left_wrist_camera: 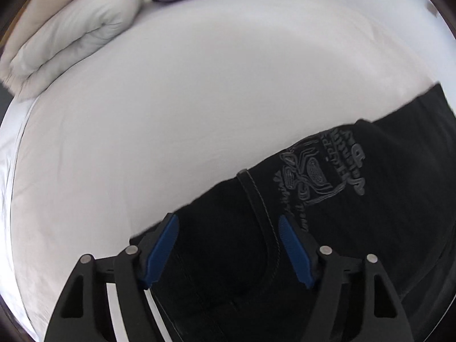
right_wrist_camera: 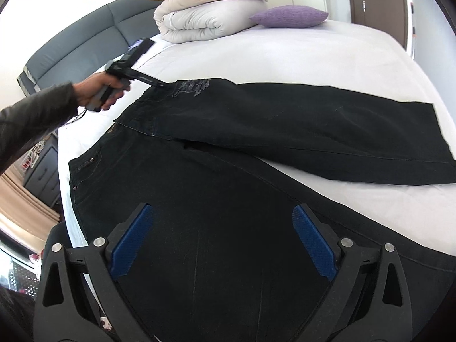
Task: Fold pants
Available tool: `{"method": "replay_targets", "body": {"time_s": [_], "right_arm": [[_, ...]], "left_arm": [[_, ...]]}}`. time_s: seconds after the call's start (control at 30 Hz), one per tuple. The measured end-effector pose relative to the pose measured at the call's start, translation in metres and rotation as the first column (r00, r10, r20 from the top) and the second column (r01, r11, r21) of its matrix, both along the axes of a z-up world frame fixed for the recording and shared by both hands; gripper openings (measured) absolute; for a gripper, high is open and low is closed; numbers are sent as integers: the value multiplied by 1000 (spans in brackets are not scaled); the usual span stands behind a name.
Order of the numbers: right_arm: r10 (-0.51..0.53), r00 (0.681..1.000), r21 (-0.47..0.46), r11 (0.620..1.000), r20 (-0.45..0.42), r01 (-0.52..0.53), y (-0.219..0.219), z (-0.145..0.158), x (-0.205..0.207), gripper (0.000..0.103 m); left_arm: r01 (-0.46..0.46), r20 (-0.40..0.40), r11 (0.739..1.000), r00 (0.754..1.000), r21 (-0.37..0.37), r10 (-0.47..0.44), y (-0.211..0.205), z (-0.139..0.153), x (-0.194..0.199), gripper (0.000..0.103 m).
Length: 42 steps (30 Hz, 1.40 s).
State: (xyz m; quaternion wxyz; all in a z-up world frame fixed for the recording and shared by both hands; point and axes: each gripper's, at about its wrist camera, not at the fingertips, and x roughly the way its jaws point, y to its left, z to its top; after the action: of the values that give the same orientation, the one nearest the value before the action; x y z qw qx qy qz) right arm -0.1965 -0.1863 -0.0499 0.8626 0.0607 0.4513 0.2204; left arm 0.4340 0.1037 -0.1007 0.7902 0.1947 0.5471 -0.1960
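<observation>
— Looking at the left gripper [left_wrist_camera: 228, 252]: its blue pads [left_wrist_camera: 163, 252] stand apart over the waistband corner of the pants [left_wrist_camera: 356, 213], with dark cloth between them, but I can't see them pressing on it. So nothing is held.

— And the right gripper [right_wrist_camera: 222, 245]?

— Spread wide above the near leg, empty too. The pants [right_wrist_camera: 256, 131] lie flat on the white bed [right_wrist_camera: 285, 57], legs splayed apart, waist towards the headboard [right_wrist_camera: 85, 42].

— How will they handle?

— Thick dark denim, I'd judge: limp but fairly heavy, and not slippery. It should drag on the sheet. Best pinched at the stiff waistband edge and at a hem, where the seams give some bite.

— Anything close by?

— A rolled quilt [right_wrist_camera: 205, 20] and a purple pillow [right_wrist_camera: 290, 15], well apart.
</observation>
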Motion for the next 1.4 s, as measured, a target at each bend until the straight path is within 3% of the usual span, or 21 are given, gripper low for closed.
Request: {"method": "replay_targets", "body": {"time_s": [0.33, 0.4, 0.47, 0.53, 0.73, 0.93, 1.03, 1.2, 1.4], "right_arm": [[67, 997, 39, 997, -35, -66, 16, -22, 3, 93], [71, 997, 30, 997, -28, -70, 21, -20, 5, 93], [71, 997, 20, 997, -26, -71, 23, -18, 10, 93], [73, 997, 16, 997, -15, -73, 26, -15, 15, 93], [111, 993, -25, 994, 45, -110, 43, 6, 43, 93], [187, 974, -94, 980, 131, -176, 77, 47, 100, 93], [282, 944, -157, 954, 169, -256, 113, 62, 133, 93], [436, 884, -330, 870, 170, -366, 182, 64, 180, 93], [514, 854, -448, 783, 77, -431, 233, 31, 210, 90]], "left_arm": [[12, -98, 999, 995, -30, -15, 1, -16, 33, 74], [26, -92, 999, 995, -33, -29, 1, -14, 31, 64], [22, -75, 999, 997, -35, -25, 1, -9, 27, 34], [23, -58, 999, 998, -35, -25, -1, -5, 19, 21], [5, 84, 997, 996, -73, 1, 8, 32, -23, 16], [56, 335, 997, 942, -45, -37, 1, 73, -106, 15], [74, 400, 995, 915, -61, -43, 6, 82, -151, 15], [71, 449, 992, 894, -106, -16, 17, 70, -202, 15], [53, 449, 983, 893, -174, 31, 36, 64, -212, 15]]}}
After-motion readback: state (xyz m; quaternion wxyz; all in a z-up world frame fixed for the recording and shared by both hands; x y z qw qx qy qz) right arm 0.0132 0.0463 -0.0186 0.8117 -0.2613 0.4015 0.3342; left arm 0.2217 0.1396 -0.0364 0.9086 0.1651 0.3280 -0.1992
